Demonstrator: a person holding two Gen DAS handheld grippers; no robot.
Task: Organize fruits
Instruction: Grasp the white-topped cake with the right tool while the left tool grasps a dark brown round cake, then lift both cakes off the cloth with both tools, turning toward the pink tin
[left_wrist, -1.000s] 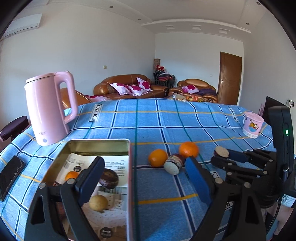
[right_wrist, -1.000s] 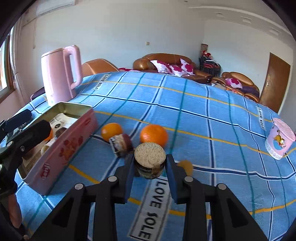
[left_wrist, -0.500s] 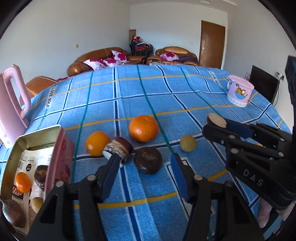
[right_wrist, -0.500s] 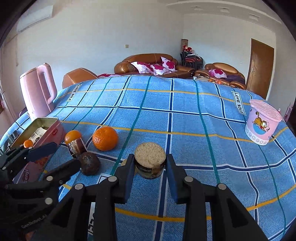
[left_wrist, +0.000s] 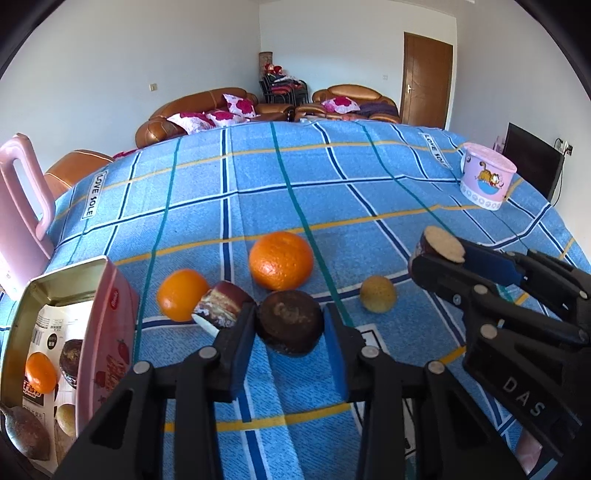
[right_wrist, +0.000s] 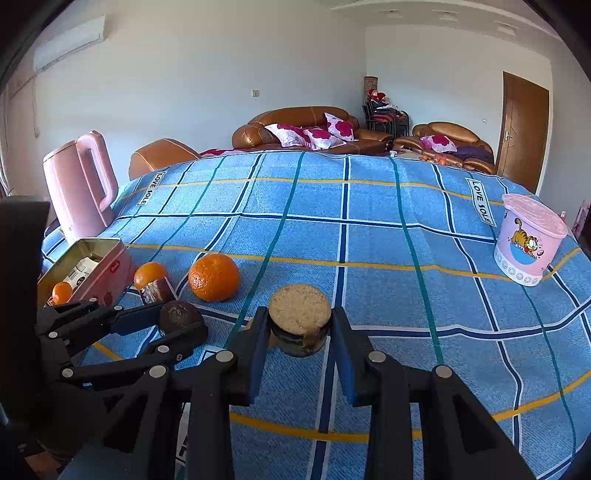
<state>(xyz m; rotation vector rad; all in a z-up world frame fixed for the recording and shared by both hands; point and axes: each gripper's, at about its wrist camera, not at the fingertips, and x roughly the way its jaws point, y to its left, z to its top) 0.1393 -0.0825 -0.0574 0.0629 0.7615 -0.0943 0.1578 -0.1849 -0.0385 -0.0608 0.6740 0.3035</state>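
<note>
- The left gripper (left_wrist: 290, 326) has just been closing its jaws, and they now press both sides of a dark brown, wrinkled round fruit (left_wrist: 290, 321) that sits on the blue checked cloth (left_wrist: 258, 192) of the worktop; I cannot tell whether it is lifted yet.
- The open pink metal tin (left_wrist: 110, 332), where an orange fruit and several brown ones already lie, stands just to the left of those jaws, so the coming carry runs leftward; the left hand is the nearer one.
- A cut dark fruit half (left_wrist: 221, 304) lies beside the left jaw, perhaps touching it, and could be nudged.
- The right gripper (right_wrist: 299, 328) is clamped on a halved dark fruit with a pale cut face (right_wrist: 300, 308), held above the cloth.
- The right wrist view shows the left jaws side-on around the fruit; the left wrist view alone looks into the tin and shows a small yellowish round fruit (left_wrist: 378, 294), which the held half mostly hides in the other.
</note>
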